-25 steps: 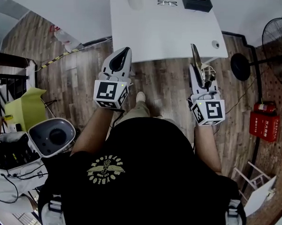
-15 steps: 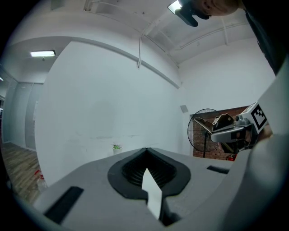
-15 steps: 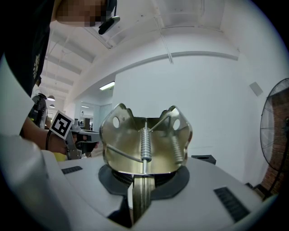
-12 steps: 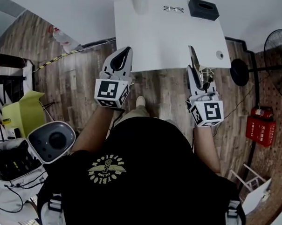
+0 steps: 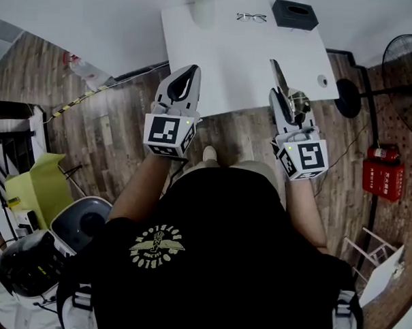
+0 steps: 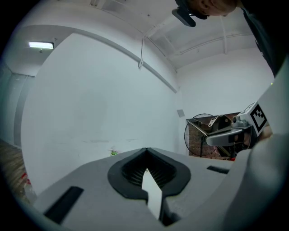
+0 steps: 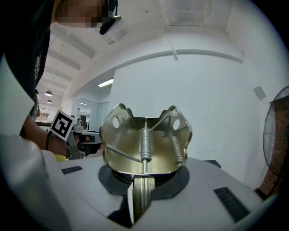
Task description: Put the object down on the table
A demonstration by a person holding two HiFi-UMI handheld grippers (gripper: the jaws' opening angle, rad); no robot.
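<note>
Short of the white surface (image 5: 238,59), over the wood floor, both grippers pointed fwd & roughly level. R gripper (image 7: 142,191) was clamped on a brass-coloured metal spring clip (image 7: 145,140). Its jaws were nearly together, pinching the clip's thin flat tail, w/ the sprung, winged end sticking out ahead. Gripping by the tail prob. kept the bulky end free, so it could meet the surface first. In the head view the clip (image 5: 280,82) showed against the surface's near edge, held in the air & not resting on anything. L gripper (image 6: 146,171) was closed w/ nothing betw. its jaws; it looked idle, just held alongside. Glasses (image 5: 251,18), a black box (image 5: 295,13) & a cup (image 5: 203,3) sat at the far end, well apart from the clip, so the near part was prob. the drop spot. Est.: setting down & release not yet done.
</note>
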